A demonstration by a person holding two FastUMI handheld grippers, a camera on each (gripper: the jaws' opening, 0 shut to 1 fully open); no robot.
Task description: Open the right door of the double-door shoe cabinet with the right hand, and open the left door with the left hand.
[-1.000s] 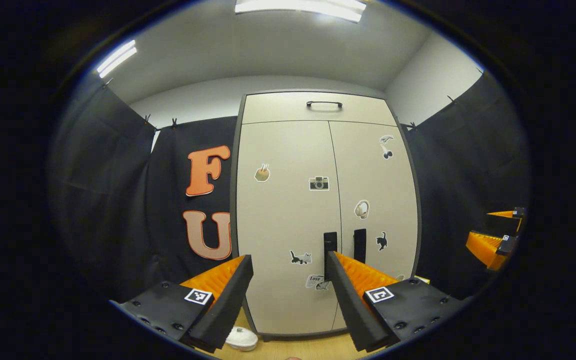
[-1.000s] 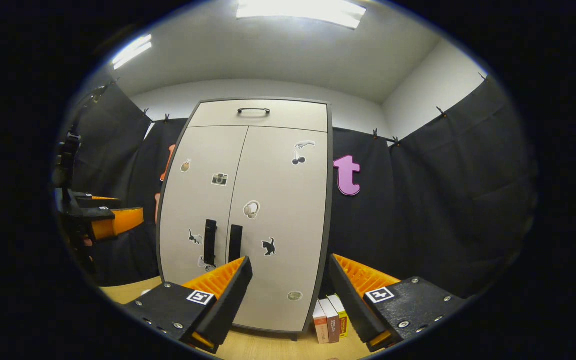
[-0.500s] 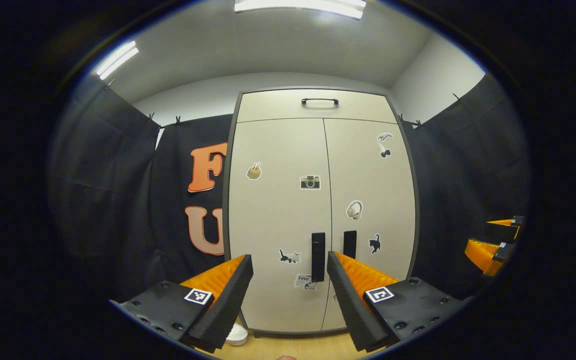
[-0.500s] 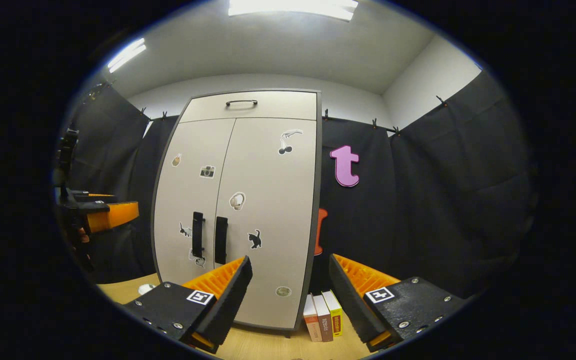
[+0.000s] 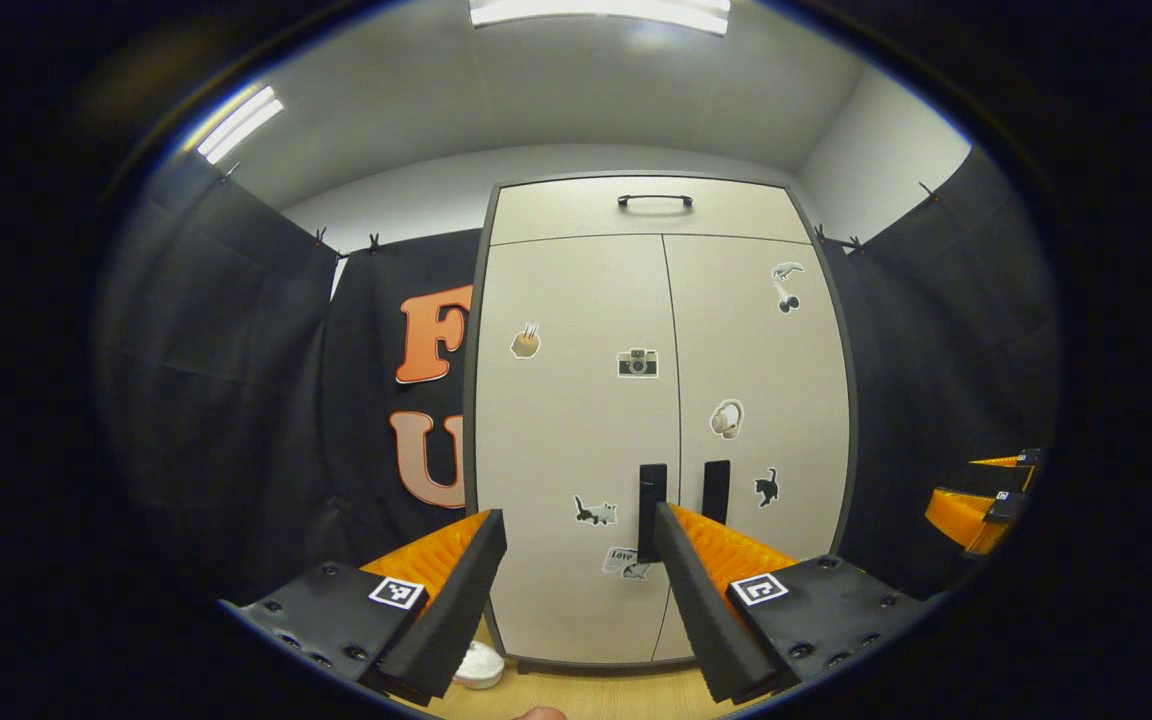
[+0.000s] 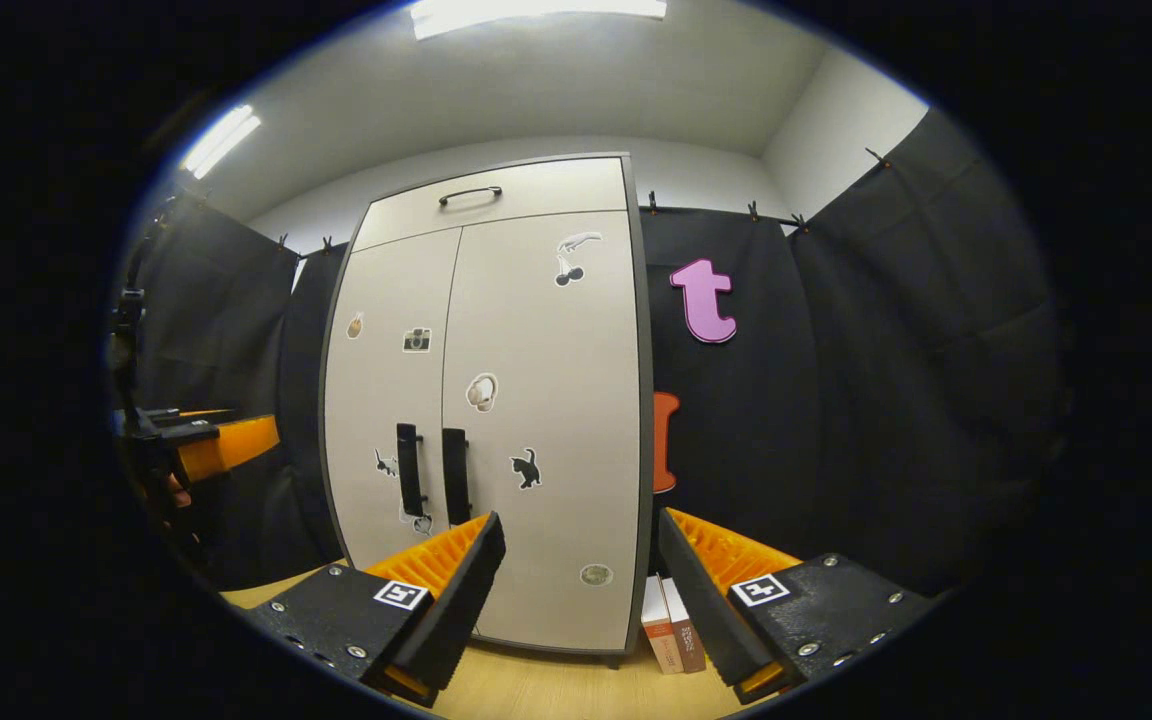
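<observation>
The beige double-door shoe cabinet stands ahead with both doors closed. In the left gripper view, the left door (image 5: 566, 420) and right door (image 5: 766, 370) meet at two dark vertical handles, the left handle (image 5: 650, 505) and the right handle (image 5: 716, 488). My left gripper (image 5: 578, 520) is open, some way short of the doors, aimed beside the left handle. In the right gripper view, my right gripper (image 6: 581, 520) is open and points at the lower right door (image 6: 546, 400); the right handle (image 6: 454, 476) lies to its left. Neither gripper touches the cabinet.
A top drawer with a dark handle (image 5: 654, 201) sits above the doors. Books (image 6: 671, 625) stand on the wooden floor by the cabinet's right side. A white object (image 5: 481, 665) lies at its left foot. Black cloth walls close in on both sides.
The right gripper's aim has drifted right and tilted, so the cabinet sits further left in its view. The left gripper has shifted slightly. Both doors stay closed and both grippers stay open.
</observation>
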